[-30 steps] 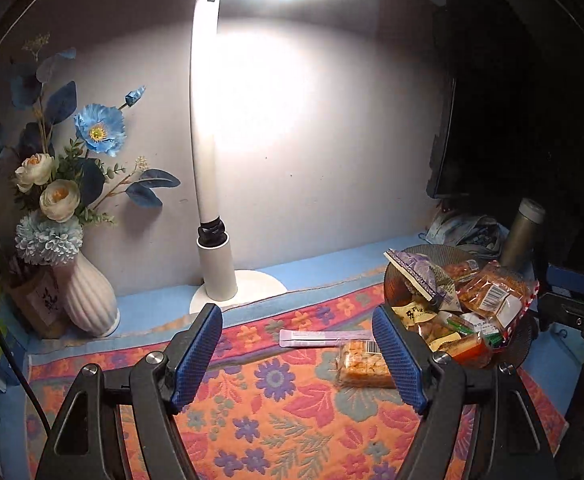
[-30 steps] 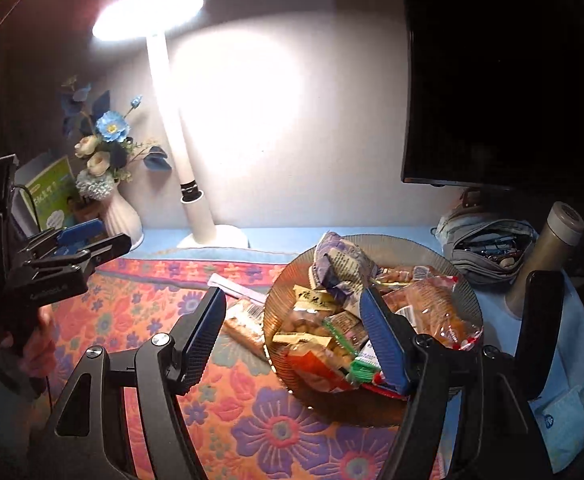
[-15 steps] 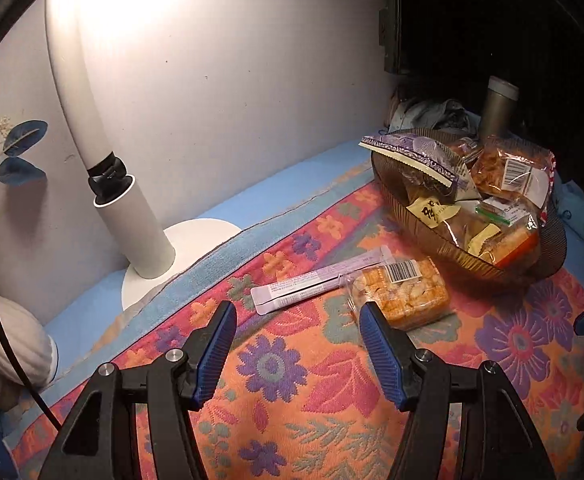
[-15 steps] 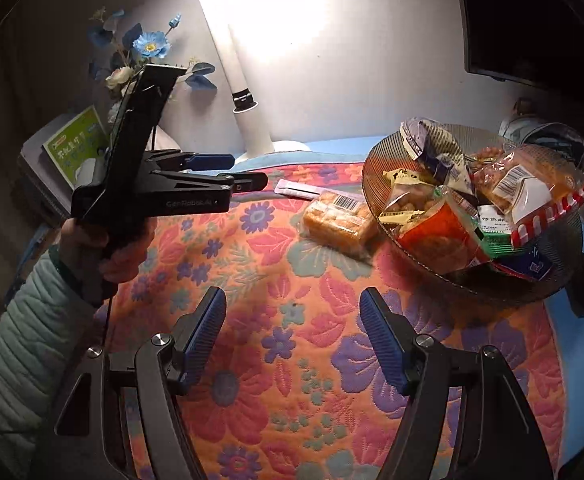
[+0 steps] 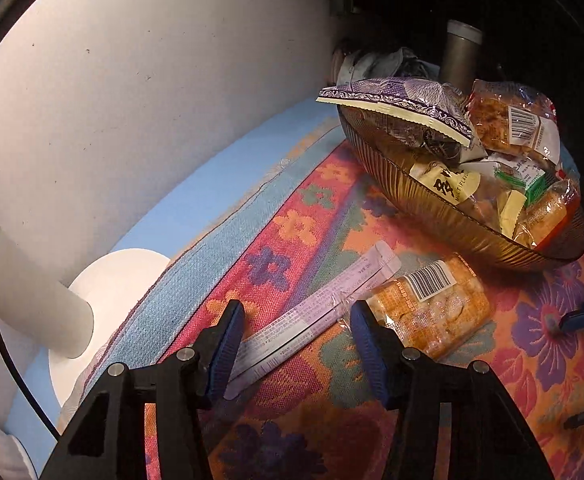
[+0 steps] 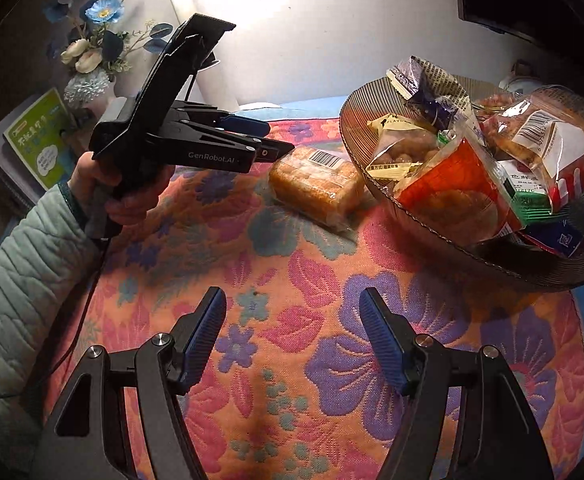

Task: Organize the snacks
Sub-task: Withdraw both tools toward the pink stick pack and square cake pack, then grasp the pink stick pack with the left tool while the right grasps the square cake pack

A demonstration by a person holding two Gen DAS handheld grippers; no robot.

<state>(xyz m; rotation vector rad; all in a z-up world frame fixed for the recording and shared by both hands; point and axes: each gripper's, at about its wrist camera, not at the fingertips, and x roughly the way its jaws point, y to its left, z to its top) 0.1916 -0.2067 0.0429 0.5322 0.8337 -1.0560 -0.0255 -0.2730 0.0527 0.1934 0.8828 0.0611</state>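
A long pale purple stick packet (image 5: 316, 312) lies on the floral mat, and my open left gripper (image 5: 296, 320) hangs low over it with a finger on each side. An orange pastry pack with a barcode (image 5: 432, 312) lies just to its right; it also shows in the right wrist view (image 6: 316, 184). A ribbed brown glass bowl (image 5: 444, 216) heaped with snack packs stands behind it, and in the right wrist view (image 6: 444, 240) too. My right gripper (image 6: 292, 336) is open and empty above the bare mat. The left gripper shows in the right wrist view (image 6: 267, 140).
A white lamp base (image 5: 111, 280) and its pole stand at the left by the wall. A grey flask (image 5: 460, 56) and a pouch sit behind the bowl. A vase of blue flowers (image 6: 87, 56) and a green booklet (image 6: 39, 136) are at the far left.
My left gripper has dropped and moved forward until its fingers straddle the purple stick packet. My right gripper has drawn back and now looks down on the mat.
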